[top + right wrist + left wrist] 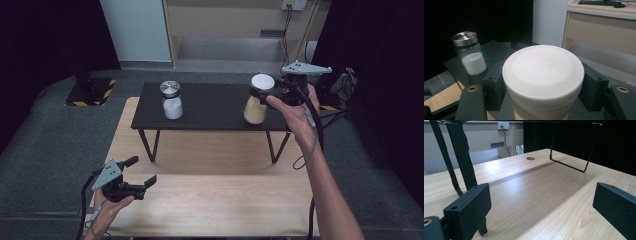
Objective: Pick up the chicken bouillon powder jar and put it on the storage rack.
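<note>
the wood table [210, 200] carries a black shelf [210, 105]. on the shelf's right end the right gripper [264, 93] is clenched around the white lid of a jar [255, 111]; likely mid-pickup, so next lift it straight and steady. left gripper [141, 172] rests released, low over the table.

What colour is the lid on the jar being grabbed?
White; the lid shows best in the right gripper view.
</note>
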Demonstrator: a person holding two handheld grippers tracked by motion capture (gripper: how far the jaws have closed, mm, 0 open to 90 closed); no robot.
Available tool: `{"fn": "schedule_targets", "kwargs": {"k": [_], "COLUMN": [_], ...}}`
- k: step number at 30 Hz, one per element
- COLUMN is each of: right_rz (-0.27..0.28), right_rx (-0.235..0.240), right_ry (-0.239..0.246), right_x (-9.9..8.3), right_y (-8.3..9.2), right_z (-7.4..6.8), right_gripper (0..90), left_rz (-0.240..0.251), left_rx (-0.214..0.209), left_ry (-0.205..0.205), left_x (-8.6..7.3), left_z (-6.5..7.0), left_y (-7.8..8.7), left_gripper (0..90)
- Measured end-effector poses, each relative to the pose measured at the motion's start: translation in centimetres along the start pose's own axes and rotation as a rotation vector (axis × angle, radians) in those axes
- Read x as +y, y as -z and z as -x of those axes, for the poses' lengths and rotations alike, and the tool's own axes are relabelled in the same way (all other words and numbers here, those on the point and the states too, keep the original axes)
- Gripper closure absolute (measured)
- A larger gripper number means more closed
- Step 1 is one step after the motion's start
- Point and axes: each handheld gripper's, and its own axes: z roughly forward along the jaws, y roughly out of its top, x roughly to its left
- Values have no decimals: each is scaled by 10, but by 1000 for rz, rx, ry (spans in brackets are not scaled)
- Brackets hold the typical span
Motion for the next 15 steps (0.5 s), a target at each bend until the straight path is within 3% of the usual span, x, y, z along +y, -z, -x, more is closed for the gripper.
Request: {"fn": "schedule_targets", "kwargs": {"k": [15], "right_rz": [-13], "right_rx": [-46], "right_ry": [-36], "right_x": [-2], "right_y": [-18], "right_z": [23], "right_gripper": [328], "left_rz": [-25], "left_rx": [7], "left_ry": [-16], "left_x": [2], "left_z": [2], "left_y": [-2], "left_gripper": [6]}}
